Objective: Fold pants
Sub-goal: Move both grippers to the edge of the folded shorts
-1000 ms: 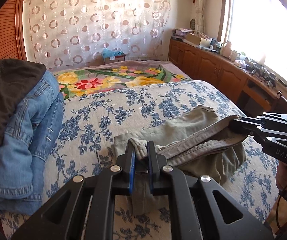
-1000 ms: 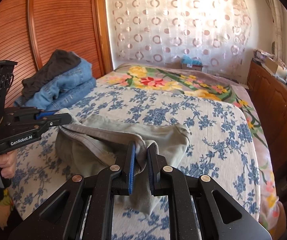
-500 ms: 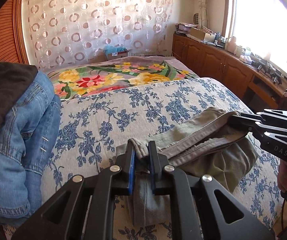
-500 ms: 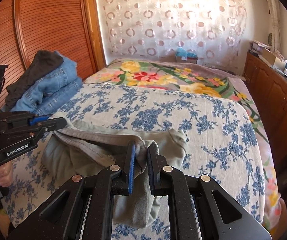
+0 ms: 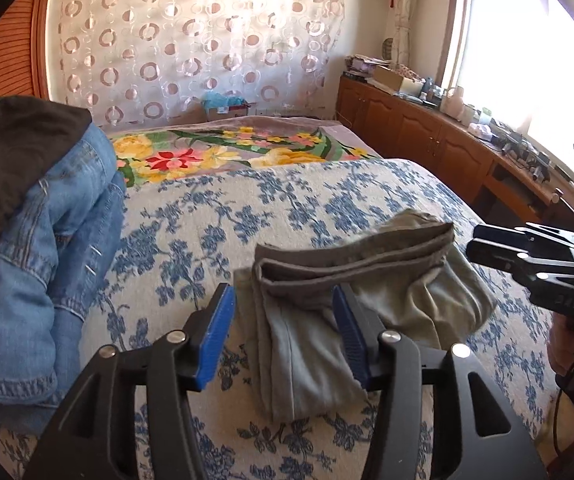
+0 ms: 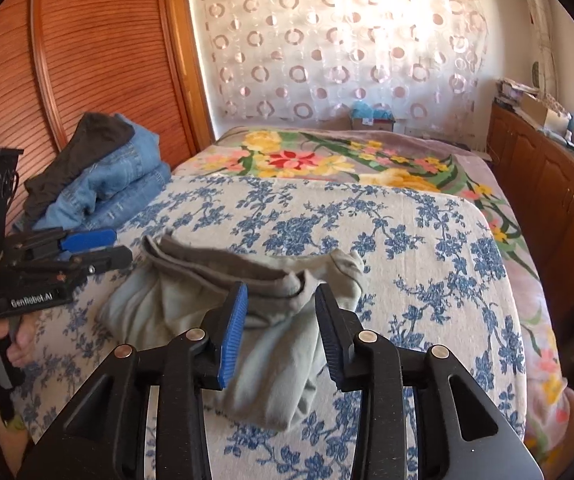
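Folded grey-green cotton pants (image 5: 351, 280) lying flat near the front edge of the bed with the blue-and-white floral cover (image 5: 287, 200), layered waistband edge up top and facing the far end, one loose end trailing toward the front edge.

Left black two-finger gripper with blue ribbed pads (image 5: 283, 328): jaws just been opening, now roughly half spread. Left end of the pants sits between the pads, not pinched; gap visible at the left pad, right pad close against the cloth, contact unclear.

Right black two-finger gripper with blue pads (image 6: 281, 322): jaws also just been opening, narrower spread than the left. Right end of the waistband lies between the pads, released, cloth slack on the cover.

In the right wrist view: left gripper (image 6: 99, 250) just beside the pants' left end, apart from the cloth. In the left wrist view: right gripper (image 5: 483, 242) just off the pants' right end.

Pile of blue denim jeans with a dark brown garment on top (image 6: 99, 172) at the bed's left edge, against the ribbed wooden wardrobe door (image 6: 87, 60). Well apart from the pants.
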`<state>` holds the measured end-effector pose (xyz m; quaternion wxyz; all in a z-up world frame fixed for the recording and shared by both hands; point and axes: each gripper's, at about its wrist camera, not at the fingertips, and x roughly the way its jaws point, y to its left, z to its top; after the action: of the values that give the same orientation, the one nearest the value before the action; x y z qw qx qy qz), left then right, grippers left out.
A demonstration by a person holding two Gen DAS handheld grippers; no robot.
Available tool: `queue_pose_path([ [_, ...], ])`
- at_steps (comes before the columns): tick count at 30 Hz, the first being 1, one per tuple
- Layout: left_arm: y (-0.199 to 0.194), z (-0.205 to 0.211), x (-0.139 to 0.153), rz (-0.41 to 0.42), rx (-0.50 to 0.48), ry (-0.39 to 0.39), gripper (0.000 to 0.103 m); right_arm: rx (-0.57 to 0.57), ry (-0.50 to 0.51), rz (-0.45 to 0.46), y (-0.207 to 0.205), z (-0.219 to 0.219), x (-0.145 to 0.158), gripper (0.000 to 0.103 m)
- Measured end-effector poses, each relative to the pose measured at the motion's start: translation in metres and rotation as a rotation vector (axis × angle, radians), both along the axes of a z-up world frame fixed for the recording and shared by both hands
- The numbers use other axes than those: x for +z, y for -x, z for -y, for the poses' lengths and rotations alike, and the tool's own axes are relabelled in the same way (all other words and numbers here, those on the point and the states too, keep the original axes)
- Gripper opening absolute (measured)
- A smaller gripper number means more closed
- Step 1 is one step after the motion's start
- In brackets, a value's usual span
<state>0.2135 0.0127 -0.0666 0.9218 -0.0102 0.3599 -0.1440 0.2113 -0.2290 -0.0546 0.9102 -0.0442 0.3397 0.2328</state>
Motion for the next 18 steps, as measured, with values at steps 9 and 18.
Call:
queue_pose_path([
  [9,0.005,-0.004,-0.016,-0.022,0.006,-0.024,0.063,0.021,0.108,-0.048,-0.017,-0.016,-0.027,0.036],
  [18,0.014,-0.005,-0.025,-0.052,-0.01,-0.048,0.063,-0.088,0.115,-0.024,-0.05,-0.002,-0.023,0.033],
])
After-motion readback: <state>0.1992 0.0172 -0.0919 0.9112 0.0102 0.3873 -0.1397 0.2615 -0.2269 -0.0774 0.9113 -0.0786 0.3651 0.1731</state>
